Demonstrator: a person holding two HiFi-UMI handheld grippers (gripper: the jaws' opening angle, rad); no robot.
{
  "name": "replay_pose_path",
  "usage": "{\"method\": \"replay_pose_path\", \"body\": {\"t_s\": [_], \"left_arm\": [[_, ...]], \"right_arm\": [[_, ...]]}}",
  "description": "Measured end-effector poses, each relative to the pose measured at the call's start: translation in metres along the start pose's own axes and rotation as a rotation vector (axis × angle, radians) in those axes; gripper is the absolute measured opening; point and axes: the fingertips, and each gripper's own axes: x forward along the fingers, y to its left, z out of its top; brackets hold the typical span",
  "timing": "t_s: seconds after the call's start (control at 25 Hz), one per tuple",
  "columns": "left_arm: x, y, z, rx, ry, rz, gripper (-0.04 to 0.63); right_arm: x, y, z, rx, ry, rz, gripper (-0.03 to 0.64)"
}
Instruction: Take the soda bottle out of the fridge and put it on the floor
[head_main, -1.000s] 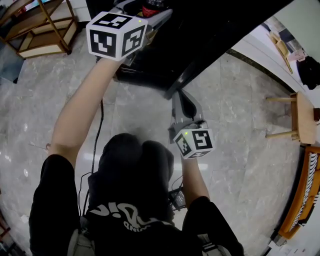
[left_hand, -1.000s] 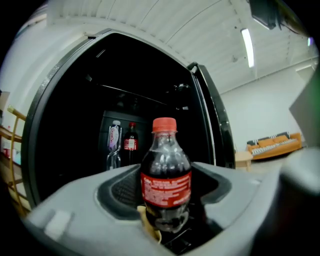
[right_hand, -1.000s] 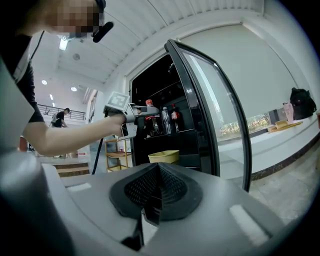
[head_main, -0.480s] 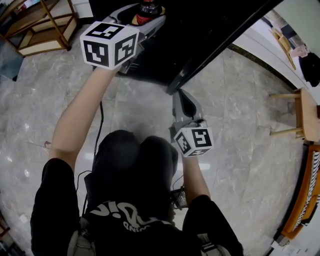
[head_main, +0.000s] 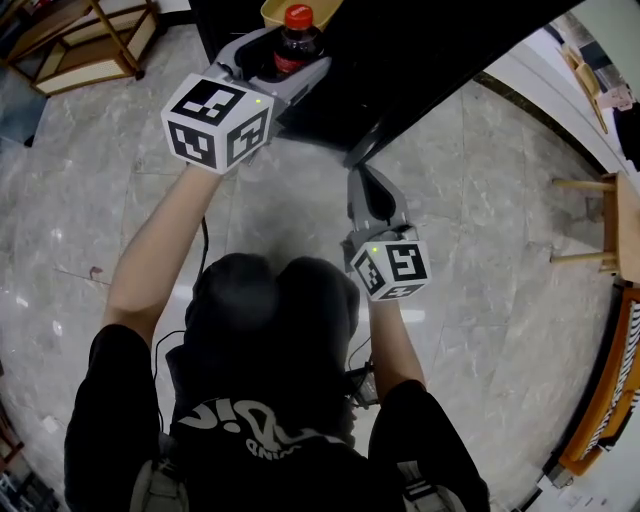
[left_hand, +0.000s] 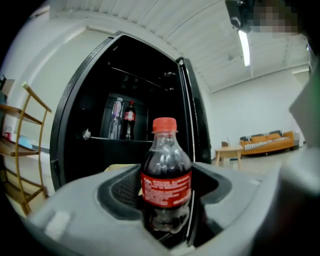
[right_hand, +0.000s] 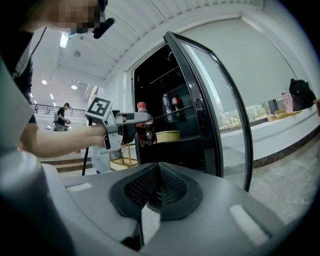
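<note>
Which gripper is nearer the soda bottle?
Left. The left gripper clamps the soda bottle between its jaws; the right gripper, shut and empty, hangs by the fridge door edge, apart from it.

Left gripper (left_hand: 167, 207) fingers (left_hand: 119, 189) clamp upright soda bottle (left_hand: 166, 175); open black fridge (left_hand: 85, 100) behind, two bottles (left_hand: 129, 120) shelved.

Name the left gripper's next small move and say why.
Probably lower the left gripper toward the floor: its jaws grip the soda bottle upright, and it seems clear of the open fridge.
</note>
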Motion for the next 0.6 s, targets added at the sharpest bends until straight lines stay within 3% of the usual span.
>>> {"method": "replay_pose_path", "body": {"t_s": [0.6], "left_arm": [[-0.021, -0.010, -0.121, -0.029, 0.042, 0.003, 0.299]], "right_arm": [[0.007, -0.009, -0.033, 0.031, 0.008, -0.009, 0.000]]}}
